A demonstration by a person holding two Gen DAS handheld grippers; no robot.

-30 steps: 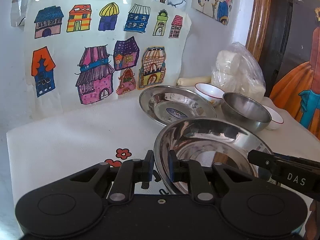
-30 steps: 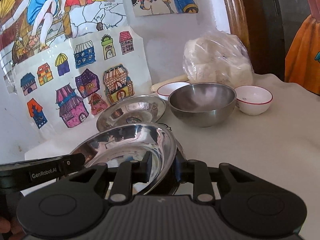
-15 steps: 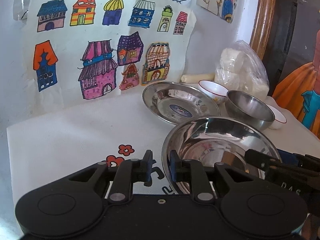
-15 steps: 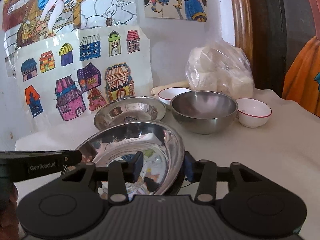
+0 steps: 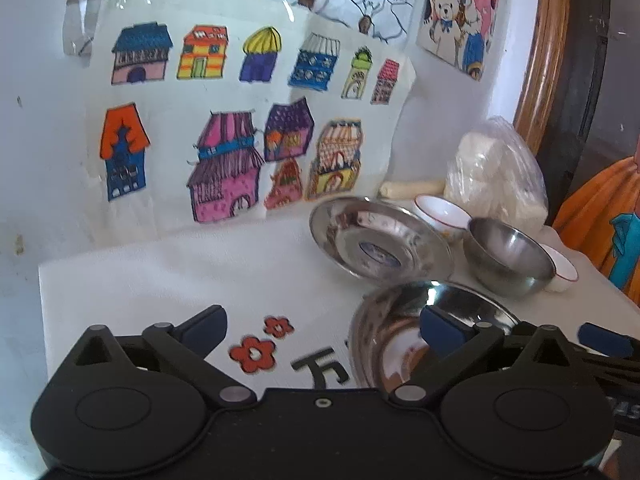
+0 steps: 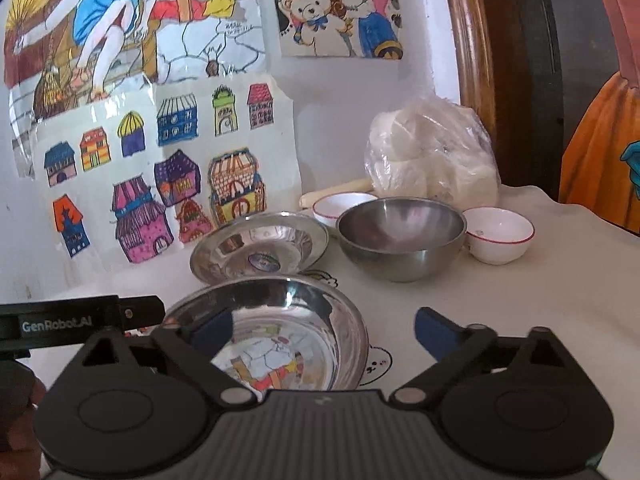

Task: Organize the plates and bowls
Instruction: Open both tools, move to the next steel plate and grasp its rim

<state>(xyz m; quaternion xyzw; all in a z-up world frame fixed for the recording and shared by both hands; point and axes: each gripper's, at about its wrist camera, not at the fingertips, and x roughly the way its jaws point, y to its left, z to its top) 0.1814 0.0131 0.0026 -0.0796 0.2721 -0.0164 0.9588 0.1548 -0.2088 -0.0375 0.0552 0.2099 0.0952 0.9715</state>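
Both grippers have just been opening and now stand spread wide: the left gripper (image 5: 324, 324) straddles the near steel plate's (image 6: 276, 328) left rim and the right gripper (image 6: 324, 330) its right rim, pads clear of the metal. The round, shallow, mirror-bright plate sits level and mouth up on the white cloth-covered surface (image 6: 540, 292), with no long axis to speak of. Just behind it lies a second steel plate (image 6: 260, 248) with a blue sticker, then a deep steel bowl (image 6: 402, 236) flanked by two white, red-rimmed bowls, one behind (image 6: 340, 204) and one to its right (image 6: 500, 238).
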